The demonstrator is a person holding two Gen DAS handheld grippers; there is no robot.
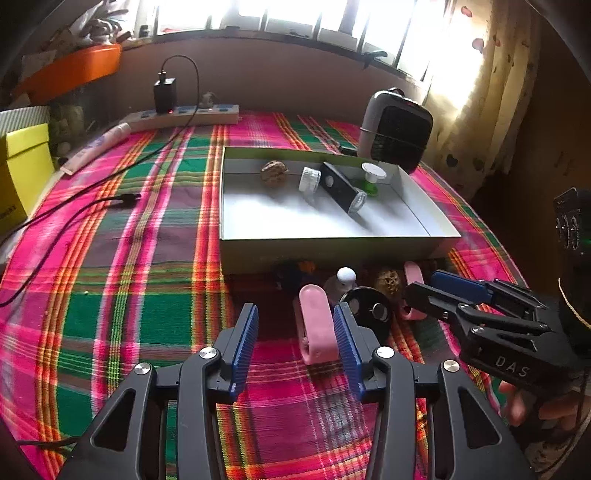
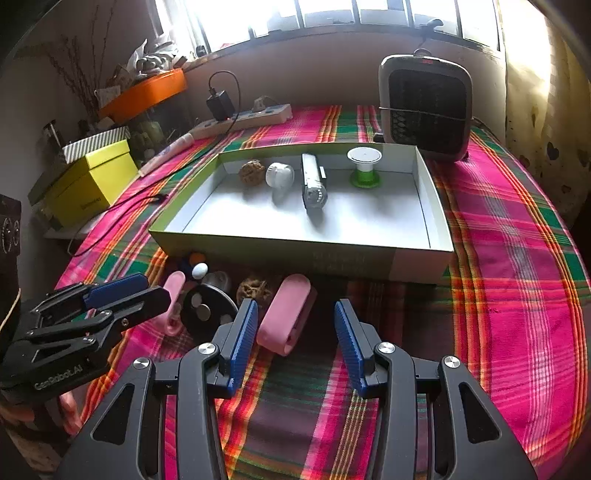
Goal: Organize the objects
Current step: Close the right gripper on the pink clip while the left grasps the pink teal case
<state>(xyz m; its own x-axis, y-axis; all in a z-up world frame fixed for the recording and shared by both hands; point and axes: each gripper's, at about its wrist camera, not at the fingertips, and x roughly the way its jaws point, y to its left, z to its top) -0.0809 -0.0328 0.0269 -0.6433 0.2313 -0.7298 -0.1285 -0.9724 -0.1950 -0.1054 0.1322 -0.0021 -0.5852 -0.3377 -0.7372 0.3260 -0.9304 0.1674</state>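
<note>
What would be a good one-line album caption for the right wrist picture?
Open hand-held gripper hovers over a pink case beside a box on a plaid cloth.

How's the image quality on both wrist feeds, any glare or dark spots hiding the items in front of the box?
Left wrist view: window blown out white, strong fisheye bending at the edges, items in the box's front shadow dim, walnut hard to read. Right wrist view: same window glare, pink clip clear, small pieces by the box wall murky.

"DAS" on right tongs [image 1: 421,295], "GenRobot.AI" on left tongs [image 2: 157,288]
</note>
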